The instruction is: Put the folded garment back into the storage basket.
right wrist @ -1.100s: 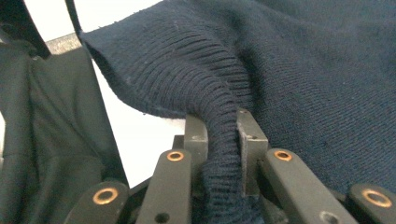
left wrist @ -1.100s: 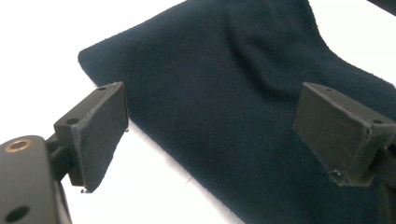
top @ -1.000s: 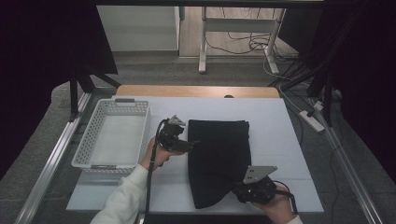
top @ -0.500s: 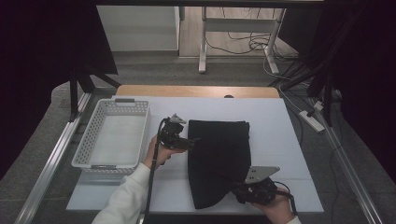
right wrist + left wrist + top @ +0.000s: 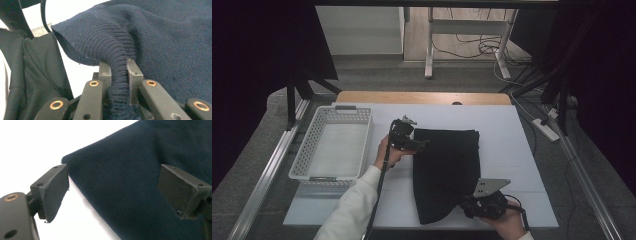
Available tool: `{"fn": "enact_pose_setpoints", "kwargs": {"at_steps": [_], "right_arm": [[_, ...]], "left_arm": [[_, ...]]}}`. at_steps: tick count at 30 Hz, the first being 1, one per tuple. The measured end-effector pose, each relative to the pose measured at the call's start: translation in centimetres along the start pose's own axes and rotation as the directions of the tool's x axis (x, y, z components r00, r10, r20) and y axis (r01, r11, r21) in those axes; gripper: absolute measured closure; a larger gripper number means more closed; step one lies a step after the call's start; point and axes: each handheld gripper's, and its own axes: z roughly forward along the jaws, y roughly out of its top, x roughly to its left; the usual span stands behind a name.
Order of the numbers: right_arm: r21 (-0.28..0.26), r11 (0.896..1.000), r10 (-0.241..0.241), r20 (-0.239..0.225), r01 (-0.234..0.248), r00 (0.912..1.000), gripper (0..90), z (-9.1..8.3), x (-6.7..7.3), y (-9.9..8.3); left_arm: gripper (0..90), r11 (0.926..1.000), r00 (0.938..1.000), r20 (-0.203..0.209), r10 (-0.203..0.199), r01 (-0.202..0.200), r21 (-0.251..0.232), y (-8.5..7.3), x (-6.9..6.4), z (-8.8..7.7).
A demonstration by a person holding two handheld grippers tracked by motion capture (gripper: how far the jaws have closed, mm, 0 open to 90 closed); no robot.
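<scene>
**Dark knit pinned at one end, open fingers closing in on the other**

The dark navy sweater (image 5: 447, 172) lies folded in the middle of the white tabletop (image 5: 512, 140), running from near the far edge down toward the near edge. At the near right, the right gripper (image 5: 472, 206) has its fingers (image 5: 105, 75) pinched tight on a rolled, ribbed hem, and you can see the knit bunched thick between them in the right gripper view. Up at the garment's far-left corner, the left gripper (image 5: 419, 145) sits with fingers (image 5: 53, 190) spread wide, one off the cloth edge, one over the fabric, pressing on nothing.

This is soft, limp, light stuff by the look of it: it will sag and drape, not slide as a slab. The ribbed hem gives the firmest bite; the corner is the sensible second hold. Grab too little and a single layer may peel away from the fold. The white basket (image 5: 332, 150) waits near the left edge.
</scene>
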Motion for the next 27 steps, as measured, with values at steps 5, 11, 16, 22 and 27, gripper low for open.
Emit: {"fn": "enact_pose_setpoints", "kwargs": {"at_steps": [5,11,16,22,27], "right_arm": [[0.006,1.0,-0.007,0.003,0.007,1.0,77.8,0.1,0.1,0.0],[0.014,1.0,-0.014,0.003,0.014,0.9999,77.8,0.2,0.1,0.0],[0.017,1.0,-0.012,0.001,0.012,0.9999,77.7,0.3,0.1,-0.1],[0.019,1.0,-0.013,0.004,0.013,0.9999,77.6,0.4,0.1,-0.1],[0.027,1.0,-0.012,-0.002,0.012,0.9999,77.6,0.6,0.0,-0.2]], "left_arm": [[10.7,0.9991,0.9995,-0.027,-0.013,0.014,0.04,1.3,0.7,1.3],[10.5,0.9977,0.9991,-0.035,-0.025,0.027,0.062,1.8,1.4,2.4],[10.8,0.9964,0.9984,-0.044,-0.034,0.037,0.076,2.1,2.0,3.2],[10.9,0.9929,0.9975,-0.057,-0.041,0.047,0.109,2.2,2.9,4.6],[10.6,0.99,0.9983,-0.05,-0.028,0.035,0.137,2.2,2.9,5.5]]}}
